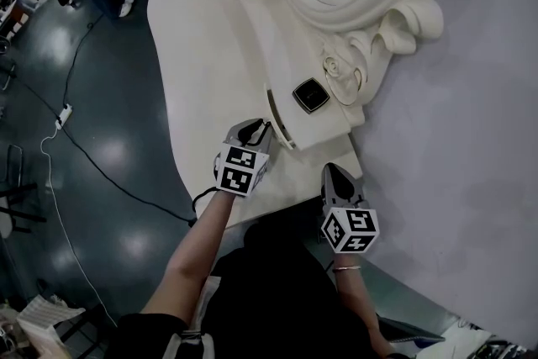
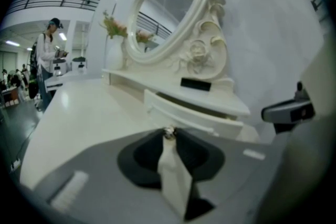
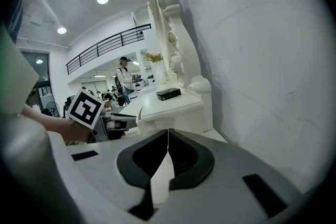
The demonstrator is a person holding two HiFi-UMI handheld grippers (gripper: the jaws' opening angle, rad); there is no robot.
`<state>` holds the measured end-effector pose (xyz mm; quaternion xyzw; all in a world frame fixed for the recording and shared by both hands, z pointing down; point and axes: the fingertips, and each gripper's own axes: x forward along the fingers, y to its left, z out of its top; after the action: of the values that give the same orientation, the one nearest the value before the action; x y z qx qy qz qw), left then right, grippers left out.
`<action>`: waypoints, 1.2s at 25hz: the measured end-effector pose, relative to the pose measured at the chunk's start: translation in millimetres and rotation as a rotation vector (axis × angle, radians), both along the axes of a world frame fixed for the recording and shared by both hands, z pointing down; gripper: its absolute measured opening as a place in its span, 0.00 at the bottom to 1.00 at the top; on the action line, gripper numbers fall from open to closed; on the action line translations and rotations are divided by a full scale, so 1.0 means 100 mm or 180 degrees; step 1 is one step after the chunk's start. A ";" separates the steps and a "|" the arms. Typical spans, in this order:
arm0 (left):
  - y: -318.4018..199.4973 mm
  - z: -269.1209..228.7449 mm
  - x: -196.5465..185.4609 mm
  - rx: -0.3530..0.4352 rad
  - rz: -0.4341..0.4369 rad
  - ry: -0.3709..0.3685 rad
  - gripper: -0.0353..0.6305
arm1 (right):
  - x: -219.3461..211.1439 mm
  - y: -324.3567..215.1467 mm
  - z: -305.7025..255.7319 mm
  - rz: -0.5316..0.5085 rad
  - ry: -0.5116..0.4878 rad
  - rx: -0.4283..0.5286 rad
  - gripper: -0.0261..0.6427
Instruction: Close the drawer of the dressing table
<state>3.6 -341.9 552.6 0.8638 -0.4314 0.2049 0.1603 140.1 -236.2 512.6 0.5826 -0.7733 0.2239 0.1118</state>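
Found the drawer [image 1: 282, 124] part-way out of the small unit below the mirror [image 1: 313, 0], at the right end of the table [image 1: 197, 55], under the shelf with the black box [image 1: 310, 95]. Saw a dark gap over its front in the left gripper view. Judged the closing not yet done and the whole push inward left to do. Took this for the start of that push, with the hold in place.

Saw the left gripper [image 1: 262, 129] clenched on the small shiny knob [image 2: 168, 133], pinched right at the jaw tips in front of the drawer face. Judged it to be the drawer's own knob, though could not make out the join to the front.

Traced the left forearm [image 1: 197, 244], bare, up from the lower left and out over the table's near edge, with the gripper aimed at the drawer front and tipped a little downward.

Found the right gripper [image 1: 330, 170] closed on nothing, its jaws meeting at the tips. Placed it at the table's near right corner, just beside the wall [image 1: 454, 147], apart from the drawer, held close to the body and aimed forward along the wall. Judged it idle.
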 end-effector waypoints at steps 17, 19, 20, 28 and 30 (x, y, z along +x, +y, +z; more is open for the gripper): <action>-0.03 -0.02 0.09 0.0007 0.0040 0.0010 0.17 | 0.04 0.01 0.00 0.0024 0.0012 -0.0002 0.05; -0.05 -0.03 0.12 0.0013 0.0050 0.0008 0.17 | 0.04 0.00 0.00 0.0024 0.0010 0.0001 0.05; -0.05 -0.03 0.13 0.0012 0.0053 0.0012 0.17 | 0.04 0.00 0.00 0.0025 0.0010 0.0003 0.05; -0.09 -0.04 0.32 -0.0003 0.0094 0.0027 0.17 | 0.07 0.03 0.01 0.0036 0.0008 0.0000 0.05; -0.09 -0.04 0.33 0.0002 0.0076 0.0031 0.17 | 0.07 0.04 0.00 0.0039 0.0008 0.0000 0.05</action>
<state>36.4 -351.1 548.6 0.8700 -0.4203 0.2024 0.1596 147.5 -232.2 513.0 0.5876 -0.7696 0.2238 0.1114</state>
